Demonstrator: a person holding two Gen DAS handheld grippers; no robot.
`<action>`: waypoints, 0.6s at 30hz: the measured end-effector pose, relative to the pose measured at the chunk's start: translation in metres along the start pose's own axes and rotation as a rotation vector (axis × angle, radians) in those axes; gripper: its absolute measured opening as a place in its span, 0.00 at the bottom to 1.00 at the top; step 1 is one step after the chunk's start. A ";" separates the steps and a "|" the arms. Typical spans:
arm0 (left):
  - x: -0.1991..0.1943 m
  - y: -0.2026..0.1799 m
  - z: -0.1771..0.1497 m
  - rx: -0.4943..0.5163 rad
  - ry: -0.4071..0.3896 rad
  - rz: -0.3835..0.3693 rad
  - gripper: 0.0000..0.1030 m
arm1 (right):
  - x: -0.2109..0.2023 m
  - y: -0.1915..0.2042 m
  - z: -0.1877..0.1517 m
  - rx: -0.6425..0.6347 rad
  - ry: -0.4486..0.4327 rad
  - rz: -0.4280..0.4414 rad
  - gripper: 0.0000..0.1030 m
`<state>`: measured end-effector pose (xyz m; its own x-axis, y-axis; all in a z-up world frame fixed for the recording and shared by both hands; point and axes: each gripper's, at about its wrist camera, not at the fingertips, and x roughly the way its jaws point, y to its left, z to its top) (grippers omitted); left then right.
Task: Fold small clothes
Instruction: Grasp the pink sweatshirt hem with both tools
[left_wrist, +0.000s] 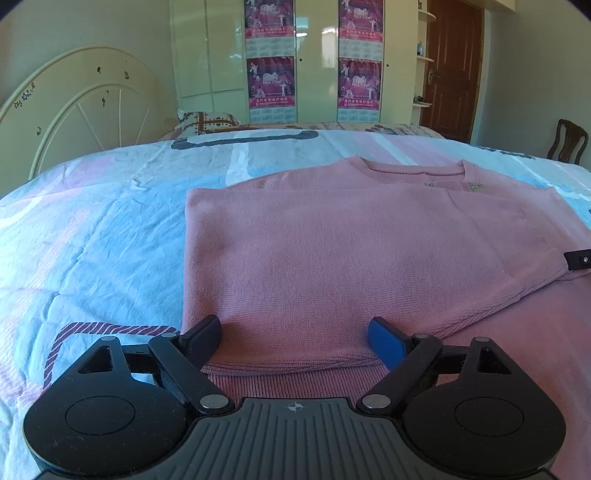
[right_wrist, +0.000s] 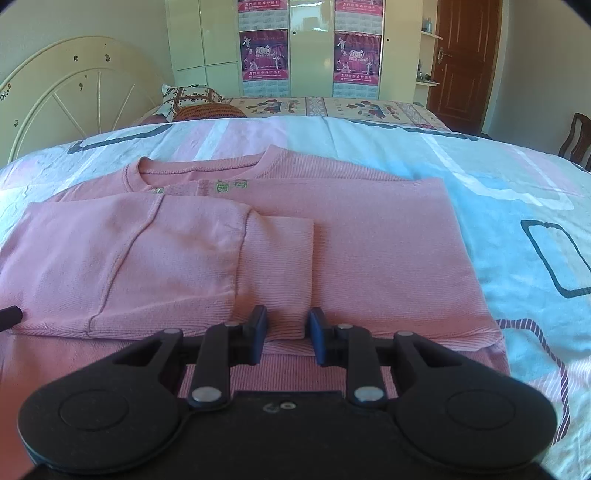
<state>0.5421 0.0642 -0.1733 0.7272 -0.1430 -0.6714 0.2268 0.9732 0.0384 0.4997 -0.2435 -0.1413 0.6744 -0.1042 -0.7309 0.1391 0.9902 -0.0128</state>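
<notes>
A pink knit sweater (left_wrist: 332, 251) (right_wrist: 369, 240) lies flat on the bed, neckline at the far side, its left half folded over the body. One sleeve (right_wrist: 277, 258) is folded down along the front, cuff toward me. My left gripper (left_wrist: 295, 332) stands open wide over the sweater's near hem, with a finger on each side of the folded edge and nothing pinched. My right gripper (right_wrist: 288, 328) has its jaws narrow but apart, and the flat sleeve cuff lies between the pads. Its fingertip (left_wrist: 578, 259) shows at the right edge of the left wrist view.
The bed cover (left_wrist: 92, 221) (right_wrist: 498, 184) is pale blue and pink and spreads wide on both sides. A cream headboard (left_wrist: 81, 103) and pillow (right_wrist: 188, 98) are at far left. Behind the bed stand a wardrobe (left_wrist: 314, 62), a brown door (right_wrist: 465, 62) and a wooden chair (left_wrist: 567, 142).
</notes>
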 end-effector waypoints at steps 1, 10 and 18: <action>-0.005 0.000 0.001 0.008 0.008 0.001 0.84 | -0.003 0.000 0.002 0.001 0.008 -0.003 0.32; -0.100 0.021 -0.067 -0.020 0.043 0.071 0.90 | -0.082 -0.063 -0.040 0.126 -0.030 0.071 0.42; -0.173 0.045 -0.141 -0.274 0.102 -0.050 0.74 | -0.155 -0.137 -0.129 0.221 0.051 0.126 0.43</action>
<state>0.3348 0.1587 -0.1598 0.6476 -0.1870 -0.7387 0.0673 0.9797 -0.1890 0.2829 -0.3514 -0.1144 0.6600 0.0294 -0.7507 0.2152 0.9500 0.2264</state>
